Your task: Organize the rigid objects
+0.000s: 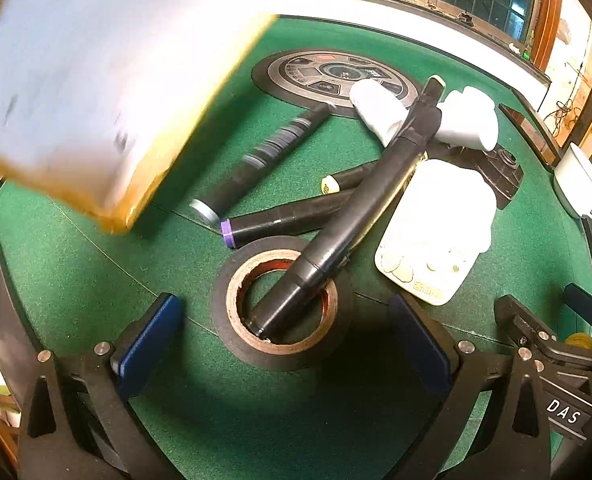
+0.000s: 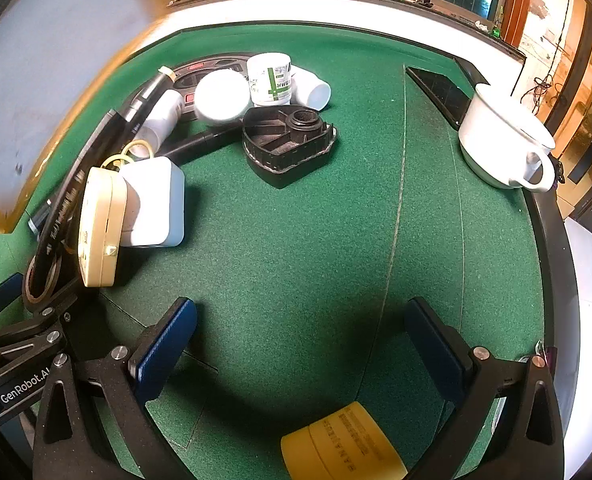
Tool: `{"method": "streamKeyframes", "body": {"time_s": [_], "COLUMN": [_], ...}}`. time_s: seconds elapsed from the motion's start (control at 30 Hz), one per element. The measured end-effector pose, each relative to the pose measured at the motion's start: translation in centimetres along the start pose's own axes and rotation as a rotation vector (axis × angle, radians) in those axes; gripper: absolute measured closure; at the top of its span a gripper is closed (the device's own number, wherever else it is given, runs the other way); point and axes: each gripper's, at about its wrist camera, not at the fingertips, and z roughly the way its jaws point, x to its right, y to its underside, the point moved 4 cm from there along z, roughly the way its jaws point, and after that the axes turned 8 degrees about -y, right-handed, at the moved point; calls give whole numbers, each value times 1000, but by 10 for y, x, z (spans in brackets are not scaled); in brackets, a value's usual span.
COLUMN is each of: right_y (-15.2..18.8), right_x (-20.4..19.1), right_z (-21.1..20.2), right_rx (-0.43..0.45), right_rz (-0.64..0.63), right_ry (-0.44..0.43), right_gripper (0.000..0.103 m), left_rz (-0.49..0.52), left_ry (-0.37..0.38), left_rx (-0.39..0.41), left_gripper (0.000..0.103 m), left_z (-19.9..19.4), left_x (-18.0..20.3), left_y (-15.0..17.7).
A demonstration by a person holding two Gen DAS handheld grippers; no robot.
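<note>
Left wrist view: black marker (image 1: 360,208) leans into tape roll (image 1: 282,304); left gripper (image 1: 284,344) gapes, empty; right gripper (image 2: 300,344) likewise, seemingly over yellow jar (image 2: 342,446).

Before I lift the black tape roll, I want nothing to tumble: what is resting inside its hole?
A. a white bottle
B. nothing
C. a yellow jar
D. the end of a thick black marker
D: the thick black marker slants down from the pile, its lower end sitting inside the core of the tape roll.

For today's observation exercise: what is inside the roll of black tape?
One end of a black marker rests inside the tape roll, with green felt visible beside it. The marker's tip is hidden.
</note>
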Motion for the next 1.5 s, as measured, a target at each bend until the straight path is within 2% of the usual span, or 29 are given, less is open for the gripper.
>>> {"method": "streamKeyframes", "body": {"time_s": [1.27,1.4,1.47,1.5], "right_y": [0,0,0,0], "right_x": [-1,0,0,0], "right_z": [-1,-1,-1,-1], "right_rx": [1,1,1,1], "right_rz": [0,0,0,0], "right_ry": [1,1,1,1], "right_gripper": [1,1,1,1], "left_rz": [6,41,82,100], "left_ry": [6,31,63,116], "left_rx": [1,8,-8,-12], "left_gripper": [0,0,0,0], "left_z": [1,-1,-3,-8], "left_x": [-4,-4,-2,0], "left_y": [1,2,4,6]}}
